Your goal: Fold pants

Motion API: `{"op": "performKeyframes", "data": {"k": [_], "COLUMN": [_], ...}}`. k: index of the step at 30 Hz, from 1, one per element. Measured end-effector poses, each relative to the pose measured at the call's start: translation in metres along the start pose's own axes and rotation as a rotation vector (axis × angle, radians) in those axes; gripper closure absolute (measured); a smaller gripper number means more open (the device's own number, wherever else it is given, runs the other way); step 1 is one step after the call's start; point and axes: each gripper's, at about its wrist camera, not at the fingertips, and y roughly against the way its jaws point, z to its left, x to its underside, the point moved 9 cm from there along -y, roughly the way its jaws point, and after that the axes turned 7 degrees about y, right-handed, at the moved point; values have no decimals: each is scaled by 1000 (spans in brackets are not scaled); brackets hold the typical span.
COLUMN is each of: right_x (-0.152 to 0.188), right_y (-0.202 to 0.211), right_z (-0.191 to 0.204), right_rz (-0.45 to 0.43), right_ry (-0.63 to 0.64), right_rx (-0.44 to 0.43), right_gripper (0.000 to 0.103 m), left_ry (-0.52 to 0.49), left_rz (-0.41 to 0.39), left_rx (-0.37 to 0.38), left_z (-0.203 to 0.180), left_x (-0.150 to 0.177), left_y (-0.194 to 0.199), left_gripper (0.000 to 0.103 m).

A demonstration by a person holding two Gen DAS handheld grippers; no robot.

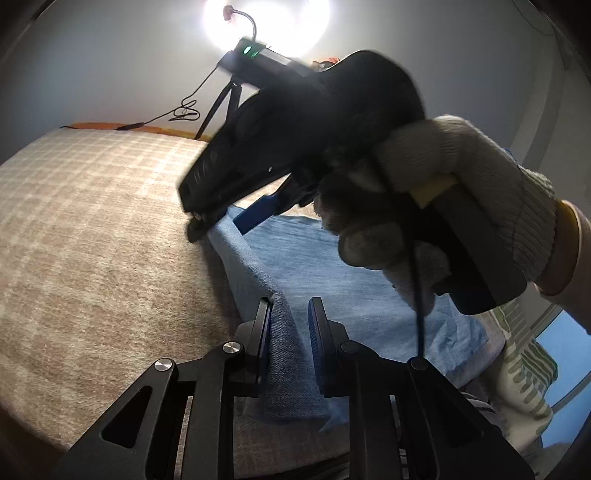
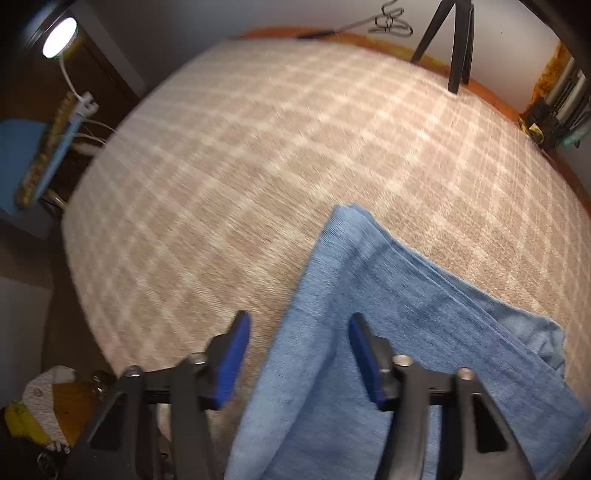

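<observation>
The blue pants [image 1: 332, 273] lie folded on a beige checked blanket [image 1: 92, 221]. In the left wrist view my left gripper [image 1: 290, 306] stands part open with a raised edge of the pants between its blue pads, not clamped. My right gripper [image 1: 221, 218], held by a gloved hand [image 1: 443, 184], hovers over the far corner of the pants. In the right wrist view my right gripper [image 2: 299, 332] is open and empty, just above the folded pants [image 2: 369, 314], whose corner points away from me.
A tripod [image 2: 458, 44] with a camera stands at the blanket's far edge, with a cable [image 2: 388, 22] on the wall. A lamp [image 2: 59, 37] and a blue chair [image 2: 33, 155] are at the left. A striped cushion [image 1: 524, 369] lies at the right.
</observation>
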Motion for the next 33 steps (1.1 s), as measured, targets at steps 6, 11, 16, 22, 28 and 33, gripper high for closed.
{"op": "performKeyframes", "data": {"k": [6, 11, 16, 22, 28, 33], "right_x": [2, 7, 12, 28, 49, 76], "right_y": [-3, 9, 27, 76, 122, 159], "right_z": [-5, -13, -26, -61, -103, -145], "right_rz": [-1, -49, -101, -212, -318, -404], "right_ry": [-18, -65, -112, -197, -277, -353], "right_rx": [-6, -42, -76, -138, -168, -155], "right_gripper": [90, 97, 98, 99, 100, 101], "left_ry": [0, 41, 29, -65, -155, -175], "left_rz": [0, 69, 60, 38, 61, 122], "left_rx": [-62, -41, 15, 92, 190, 310], "left_z": [10, 17, -2, -45, -100, -148], "left_x": [1, 12, 4, -20, -33, -40], "left_y": [-1, -15, -15, -6, -12, -25], "left_gripper": [58, 48, 82, 86, 86, 86]}}
